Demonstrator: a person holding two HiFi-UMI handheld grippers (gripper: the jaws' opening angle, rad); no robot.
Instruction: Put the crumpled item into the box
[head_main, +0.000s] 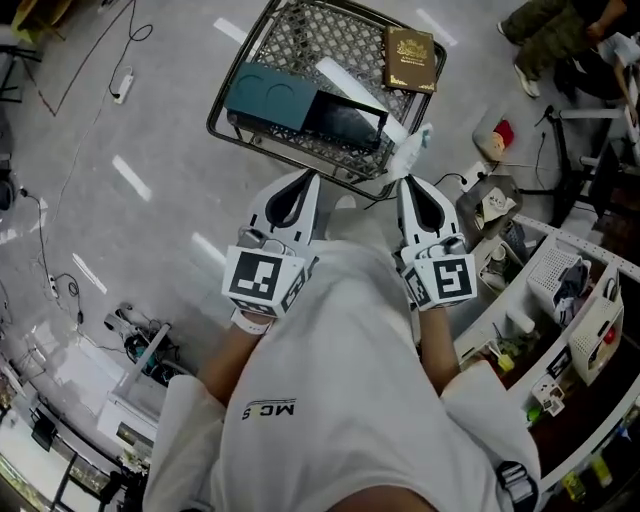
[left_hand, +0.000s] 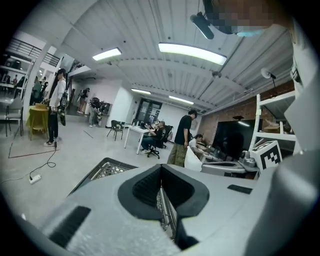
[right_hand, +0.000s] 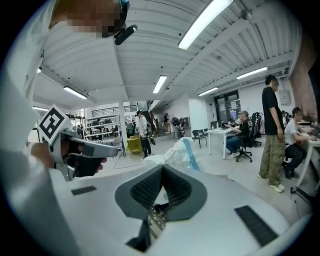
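A wire cart (head_main: 262, 47) stands on the floor ahead of me, with a teal box (head_main: 272, 95) and a dark box (head_main: 345, 118) lying in it. My right gripper (head_main: 408, 182) is shut on a crumpled white item with a blue strip (head_main: 413, 150), held just over the cart's near right rim. In the right gripper view the crumpled item (right_hand: 179, 151) sticks out past the closed right gripper (right_hand: 162, 171). My left gripper (head_main: 303, 180) is shut and empty, by the cart's near edge. The left gripper view shows the left gripper (left_hand: 161, 174) closed, with the cart's mesh (left_hand: 107, 170) beyond it.
A brown book (head_main: 410, 59) and a long white item (head_main: 350, 85) also lie in the cart. Cluttered shelves (head_main: 570, 300) stand at the right. Cables and a power strip (head_main: 122, 84) lie on the floor at the left. Someone's legs (head_main: 545, 30) are at the top right.
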